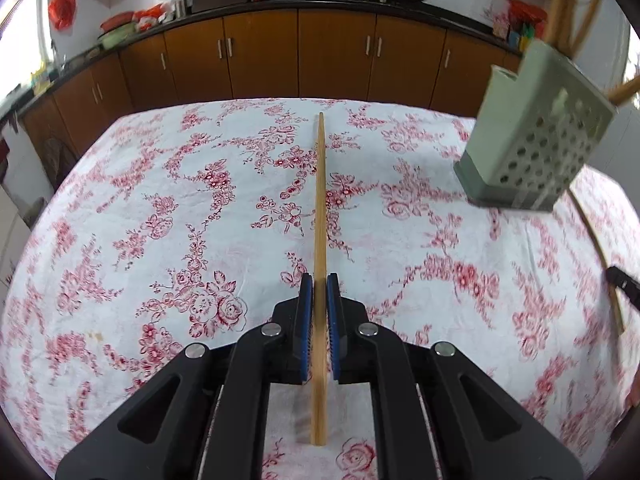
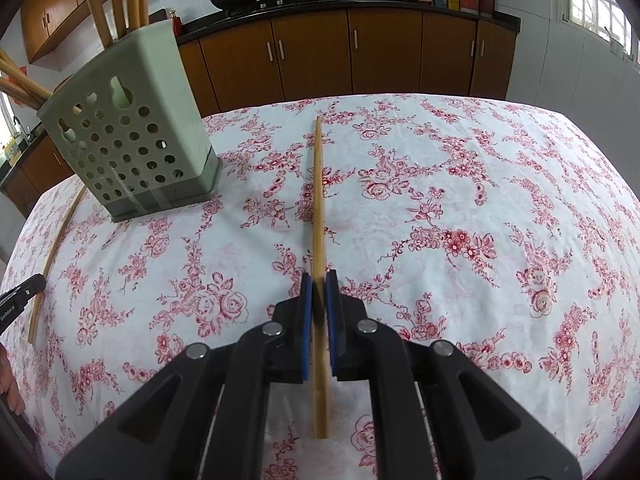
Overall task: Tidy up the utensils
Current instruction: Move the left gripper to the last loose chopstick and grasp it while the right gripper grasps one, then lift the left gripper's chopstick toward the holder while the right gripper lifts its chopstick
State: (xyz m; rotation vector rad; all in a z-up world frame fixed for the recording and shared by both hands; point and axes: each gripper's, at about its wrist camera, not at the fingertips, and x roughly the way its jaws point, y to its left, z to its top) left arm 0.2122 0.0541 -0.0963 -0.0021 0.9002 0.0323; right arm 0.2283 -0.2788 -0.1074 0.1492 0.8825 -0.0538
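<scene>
My left gripper [image 1: 319,280] is shut on a wooden chopstick [image 1: 319,200] that points forward over the floral tablecloth. My right gripper [image 2: 319,278] is shut on another wooden chopstick [image 2: 318,200], also pointing forward. A pale green perforated utensil holder [image 2: 132,148] stands to the left in the right wrist view, with several chopsticks in it; it also shows at the right in the left wrist view [image 1: 536,140]. The other gripper's chopstick appears at each view's edge: the right one's [image 1: 600,248], the left one's [image 2: 54,248].
The table with the white and red floral cloth [image 1: 160,220] fills both views. Behind it runs a brown cabinet counter [image 1: 300,52] with woks, bottles and containers. A window [image 2: 600,0] is at the far right.
</scene>
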